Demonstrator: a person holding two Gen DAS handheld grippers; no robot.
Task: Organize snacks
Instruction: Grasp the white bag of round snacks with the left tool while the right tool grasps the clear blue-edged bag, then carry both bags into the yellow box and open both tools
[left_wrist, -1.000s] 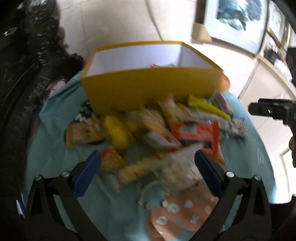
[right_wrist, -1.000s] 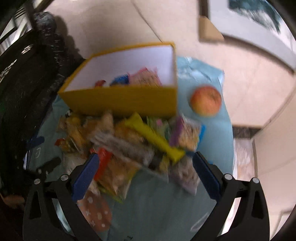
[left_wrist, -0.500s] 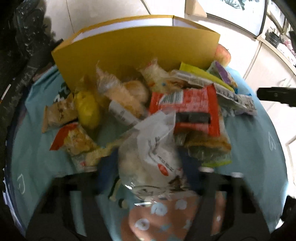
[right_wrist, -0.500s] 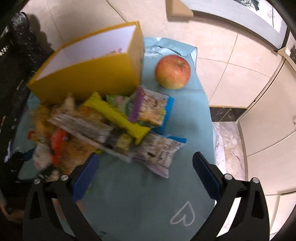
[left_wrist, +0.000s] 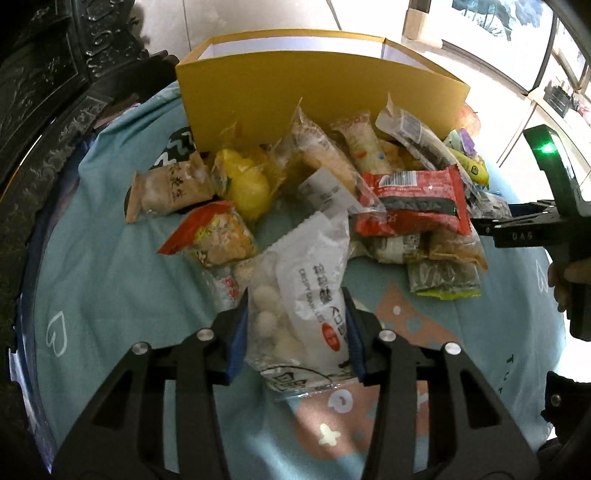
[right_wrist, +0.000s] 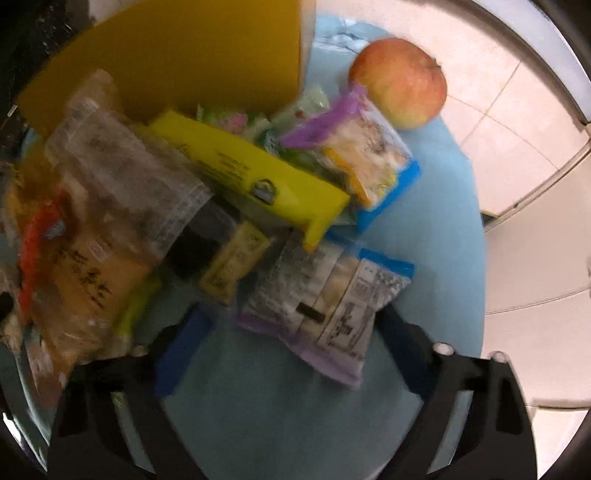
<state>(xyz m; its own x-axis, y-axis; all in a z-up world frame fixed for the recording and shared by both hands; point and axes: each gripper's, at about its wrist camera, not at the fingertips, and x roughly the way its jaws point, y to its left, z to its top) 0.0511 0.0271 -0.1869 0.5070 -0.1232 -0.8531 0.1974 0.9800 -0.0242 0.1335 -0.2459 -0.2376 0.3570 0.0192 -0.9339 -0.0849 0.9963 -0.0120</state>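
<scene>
A heap of wrapped snacks lies on a teal cloth in front of a yellow box. My left gripper points steeply down, and its blue pads press both sides of a white bag of round puffs as the jaws keep closing. In the right wrist view, my right gripper hangs low over the heap's right side. Its jaws are closing, with a clear packet edged in purple between them. The left pad stands apart from the packet.
A red packet and a long yellow bar lie on the heap. An apple sits on the cloth right of the box. Dark carved furniture borders the left. Pale floor tiles lie beyond the cloth.
Both grippers have sunk toward the heap. The left jaws went from wide apart to closed on the white bag. The right jaws narrowed around the purple-edged packet.
</scene>
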